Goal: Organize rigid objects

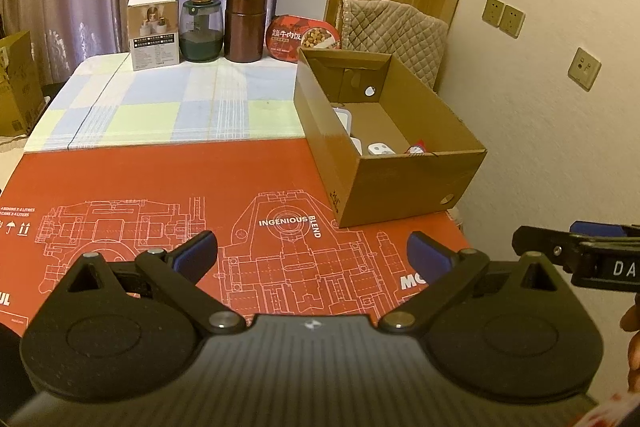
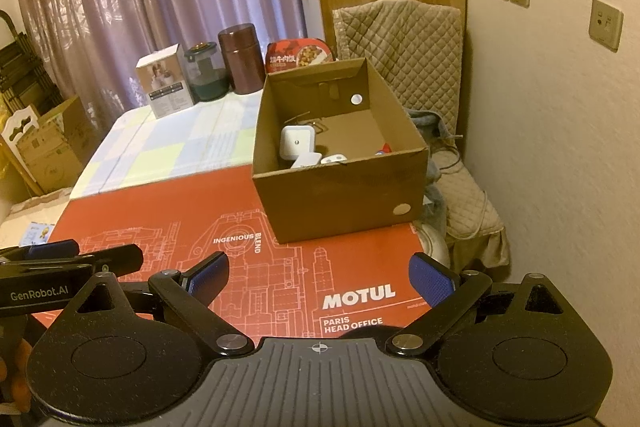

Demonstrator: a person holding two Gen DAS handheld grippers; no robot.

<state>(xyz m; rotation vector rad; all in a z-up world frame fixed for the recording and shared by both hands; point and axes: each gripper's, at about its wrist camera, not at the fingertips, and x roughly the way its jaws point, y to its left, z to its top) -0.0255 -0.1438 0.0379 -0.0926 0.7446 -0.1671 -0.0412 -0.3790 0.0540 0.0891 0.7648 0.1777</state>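
Both grippers hang back over the red Motul sheet [image 1: 160, 179], empty-handed. The left gripper [image 1: 312, 251] has its jaws spread wide, nothing between them; the right gripper [image 2: 320, 277] likewise gapes with nothing held. Over in the cardboard box [image 2: 340, 195] a few small white items [image 2: 297, 141] already sit on the floor, so part of the sorting looks done. Lined up along the far edge of the table wait the white carton [image 1: 154, 31], glass jar [image 1: 201, 31], brown canister [image 1: 245, 25] and red meal tub [image 1: 304, 37], probably what remains.
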